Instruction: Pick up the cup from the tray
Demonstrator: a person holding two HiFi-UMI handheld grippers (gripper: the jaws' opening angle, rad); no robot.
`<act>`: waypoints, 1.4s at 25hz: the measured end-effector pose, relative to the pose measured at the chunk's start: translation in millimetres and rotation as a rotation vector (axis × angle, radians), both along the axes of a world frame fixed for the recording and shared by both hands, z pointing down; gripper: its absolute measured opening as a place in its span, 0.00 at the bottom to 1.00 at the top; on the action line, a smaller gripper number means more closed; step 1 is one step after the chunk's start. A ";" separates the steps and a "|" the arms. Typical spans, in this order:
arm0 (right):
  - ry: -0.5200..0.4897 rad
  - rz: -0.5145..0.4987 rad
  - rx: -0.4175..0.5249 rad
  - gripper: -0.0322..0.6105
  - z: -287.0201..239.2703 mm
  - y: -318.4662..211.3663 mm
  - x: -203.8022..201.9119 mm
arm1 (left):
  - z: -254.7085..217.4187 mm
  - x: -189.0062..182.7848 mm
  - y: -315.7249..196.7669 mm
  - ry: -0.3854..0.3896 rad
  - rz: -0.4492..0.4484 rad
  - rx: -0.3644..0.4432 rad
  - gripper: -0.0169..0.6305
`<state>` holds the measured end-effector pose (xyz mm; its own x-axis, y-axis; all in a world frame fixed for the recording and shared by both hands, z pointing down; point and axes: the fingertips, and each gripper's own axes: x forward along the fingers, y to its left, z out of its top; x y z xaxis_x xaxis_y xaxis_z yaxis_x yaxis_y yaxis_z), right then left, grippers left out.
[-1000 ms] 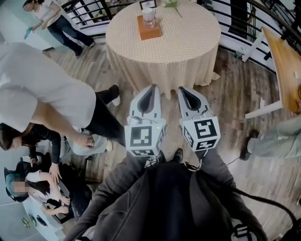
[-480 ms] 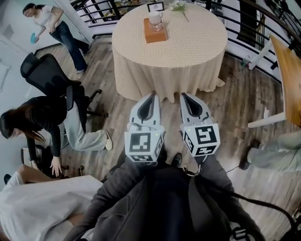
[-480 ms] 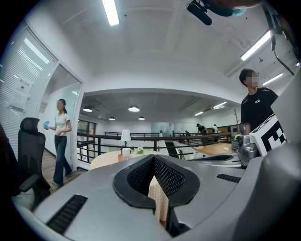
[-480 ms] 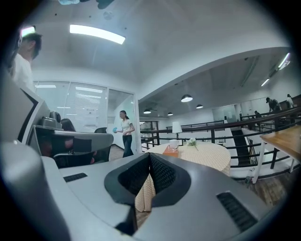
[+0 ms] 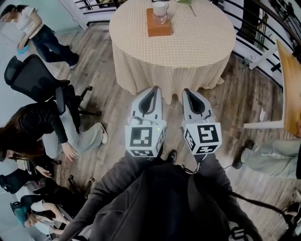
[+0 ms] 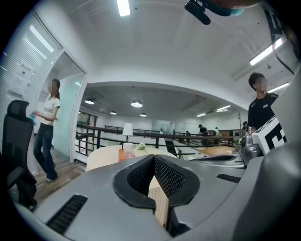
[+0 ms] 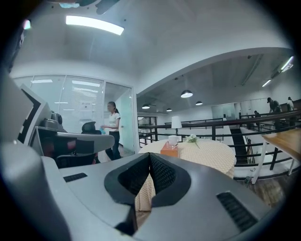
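A white cup (image 5: 160,9) stands on an orange tray (image 5: 157,23) at the far side of a round table (image 5: 183,47) with a beige checked cloth. The cup (image 7: 173,140) and tray (image 7: 169,149) show small and far ahead in the right gripper view; the tray (image 6: 123,154) shows in the left gripper view too. My left gripper (image 5: 150,95) and right gripper (image 5: 192,96) are held side by side, short of the table's near edge. Both are shut with nothing between their jaws.
A black railing (image 5: 263,28) runs behind the table. A wooden table (image 5: 292,89) is at the right. An office chair (image 5: 33,77) and several people are at the left, one standing (image 5: 28,28). A seated person's legs (image 5: 268,155) are at the right.
The table has come lower in the head view, with the cup now at the frame's top edge. The person in white who bent across the left has gone.
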<state>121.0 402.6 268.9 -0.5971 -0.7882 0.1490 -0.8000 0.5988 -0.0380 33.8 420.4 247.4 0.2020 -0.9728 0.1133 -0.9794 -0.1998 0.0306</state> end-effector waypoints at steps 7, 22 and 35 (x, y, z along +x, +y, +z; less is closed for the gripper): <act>0.024 -0.003 -0.013 0.06 5.5 -74.2 -54.2 | 6.4 -51.5 -75.2 0.029 0.007 -0.003 0.04; 0.032 0.072 0.044 0.06 -31.5 -153.4 -75.5 | -17.6 -66.3 -155.2 0.057 0.098 0.037 0.04; 0.017 0.087 0.031 0.06 -14.4 -240.3 -58.6 | 5.7 -49.4 -242.6 0.035 0.108 -0.005 0.04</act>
<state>62.4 162.4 254.5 -0.5235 -0.8416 0.1329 -0.8496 0.5274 -0.0066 -15.6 177.7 253.1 0.3096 -0.9446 0.1088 -0.9504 -0.3039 0.0660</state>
